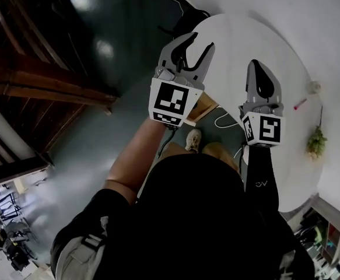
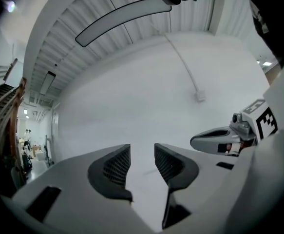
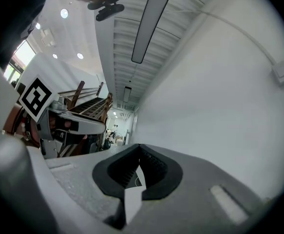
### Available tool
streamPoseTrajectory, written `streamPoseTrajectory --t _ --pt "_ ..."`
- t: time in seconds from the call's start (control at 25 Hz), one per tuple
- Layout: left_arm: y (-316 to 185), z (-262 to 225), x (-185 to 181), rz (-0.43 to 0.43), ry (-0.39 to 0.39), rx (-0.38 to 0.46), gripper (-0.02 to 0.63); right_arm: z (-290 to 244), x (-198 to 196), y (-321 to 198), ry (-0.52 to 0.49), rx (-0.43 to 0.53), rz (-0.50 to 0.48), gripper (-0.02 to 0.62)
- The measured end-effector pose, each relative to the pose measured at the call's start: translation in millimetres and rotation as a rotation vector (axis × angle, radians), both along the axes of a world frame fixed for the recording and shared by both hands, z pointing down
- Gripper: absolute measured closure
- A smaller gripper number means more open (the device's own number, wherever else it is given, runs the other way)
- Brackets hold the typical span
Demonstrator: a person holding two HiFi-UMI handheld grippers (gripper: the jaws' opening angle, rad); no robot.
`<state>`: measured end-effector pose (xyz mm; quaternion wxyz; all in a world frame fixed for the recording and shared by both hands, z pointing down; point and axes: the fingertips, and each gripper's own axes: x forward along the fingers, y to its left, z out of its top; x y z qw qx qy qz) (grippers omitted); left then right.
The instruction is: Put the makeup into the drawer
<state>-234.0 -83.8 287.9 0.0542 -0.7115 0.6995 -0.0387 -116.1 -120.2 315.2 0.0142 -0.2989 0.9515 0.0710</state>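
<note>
Your left gripper [image 2: 142, 164] has its jaws apart with nothing between them. Your right gripper [image 3: 140, 168], beside it, has its jaws closed and empty. Farther off, near the right edge of the round white table [image 1: 245, 37], lies a small pink stick [image 1: 300, 104], probably the makeup. It lies well apart from both grippers. In the head view its long axis runs diagonally from lower left to upper right. It is too small to tell which end leads.

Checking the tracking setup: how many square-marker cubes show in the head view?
2. One cube sits on the left gripper, mid-picture; the other cube on the right gripper, right of it. None looks hidden.
</note>
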Motion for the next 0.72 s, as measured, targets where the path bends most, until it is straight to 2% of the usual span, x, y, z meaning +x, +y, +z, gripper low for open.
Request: streamPoseTrajectory --t 0.16,0.28,0.48,0.72 --pt "-15 -6 25 0.081 -0.009 0.004 0.453 -8 22 -8 0.022 0.012 0.070 0.591" --pt "-36 -8 58 0.161 0.008 0.005 0.453 -10 55 -18 0.039 0.023 0.138 0.591" --pt "-78 -15 132 0.328 0.026 0.005 0.453 -16 139 -42 0.040 0.010 0.322 0.592" --pt "-128 -29 245 0.516 0.037 0.007 0.453 -34 252 -65 0.035 0.029 0.511 0.592"
